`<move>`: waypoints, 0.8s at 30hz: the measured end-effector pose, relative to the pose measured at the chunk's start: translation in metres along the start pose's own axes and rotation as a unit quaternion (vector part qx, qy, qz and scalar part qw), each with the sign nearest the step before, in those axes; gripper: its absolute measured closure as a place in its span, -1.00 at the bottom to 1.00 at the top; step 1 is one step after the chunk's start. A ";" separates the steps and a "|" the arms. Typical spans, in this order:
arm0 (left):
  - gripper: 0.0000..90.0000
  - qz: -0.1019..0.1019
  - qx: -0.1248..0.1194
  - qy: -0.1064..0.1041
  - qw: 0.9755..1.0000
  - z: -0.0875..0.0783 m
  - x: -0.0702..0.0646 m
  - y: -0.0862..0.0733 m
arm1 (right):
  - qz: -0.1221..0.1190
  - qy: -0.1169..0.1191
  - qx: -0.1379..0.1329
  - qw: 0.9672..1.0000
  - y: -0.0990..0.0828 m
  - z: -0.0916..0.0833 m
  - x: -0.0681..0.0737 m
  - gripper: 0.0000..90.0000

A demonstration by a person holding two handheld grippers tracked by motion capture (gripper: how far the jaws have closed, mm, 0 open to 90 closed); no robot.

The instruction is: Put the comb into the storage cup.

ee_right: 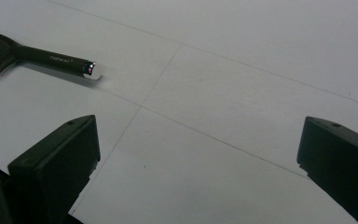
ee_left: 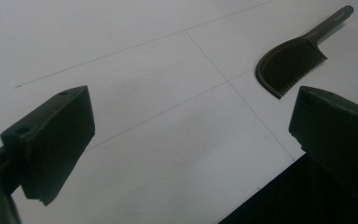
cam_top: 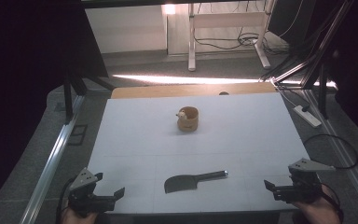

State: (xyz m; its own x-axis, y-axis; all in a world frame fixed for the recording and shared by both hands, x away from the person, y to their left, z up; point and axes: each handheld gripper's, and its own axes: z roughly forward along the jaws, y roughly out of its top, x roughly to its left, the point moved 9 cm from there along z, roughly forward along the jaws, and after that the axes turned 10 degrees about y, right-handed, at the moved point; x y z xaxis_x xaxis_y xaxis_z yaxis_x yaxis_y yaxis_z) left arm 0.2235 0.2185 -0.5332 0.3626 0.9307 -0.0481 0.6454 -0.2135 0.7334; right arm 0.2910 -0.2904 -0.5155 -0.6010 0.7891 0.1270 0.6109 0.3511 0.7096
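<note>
A dark comb (cam_top: 193, 181) with a thin handle lies flat on the white table (cam_top: 144, 140), near the front edge and between my two grippers. My left gripper (cam_top: 109, 184) rests open at the front left corner, with nothing between its jaws. From the left gripper (ee_left: 191, 121) the comb (ee_left: 291, 60) lies ahead and to the right. My right gripper (cam_top: 279, 179) rests open at the front right corner, also holding nothing. From the right gripper (ee_right: 198, 149) the comb handle (ee_right: 51, 58) lies at the upper left.
A small wooden cup (cam_top: 187, 119) with a pale little object on its rim stands at the table's middle back. A wooden board (cam_top: 191, 90) edges the far side. Metal frame rails run along both sides, and a power strip (cam_top: 307, 115) lies on the floor at the right.
</note>
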 end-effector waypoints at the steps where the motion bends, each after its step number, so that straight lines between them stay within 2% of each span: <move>1: -0.97 -0.001 0.000 0.000 1.000 0.000 0.000 0.000 | -0.001 0.000 -0.001 1.000 0.000 0.000 0.000 -1.00; 9: -0.96 0.007 0.005 -0.003 1.000 0.001 -0.001 -0.001 | -0.004 0.007 0.000 1.000 0.000 0.000 0.001 -1.00; 18: -0.96 0.000 0.008 -0.012 1.000 0.001 -0.001 -0.001 | -0.011 0.013 0.007 1.000 0.000 0.002 0.003 -1.00; 24: -0.96 0.009 0.009 -0.013 1.000 0.000 -0.002 -0.002 | -0.015 0.018 0.011 1.000 0.000 0.003 0.005 -1.00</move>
State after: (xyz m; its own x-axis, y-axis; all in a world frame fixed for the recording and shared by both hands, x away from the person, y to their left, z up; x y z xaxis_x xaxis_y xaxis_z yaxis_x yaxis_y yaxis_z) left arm 0.2218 0.2165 -0.5347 0.3913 0.9188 -0.0517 0.6503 -0.2363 0.7220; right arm 0.2899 -0.2851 -0.5172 -0.6364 0.7601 0.1315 0.6039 0.3849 0.6980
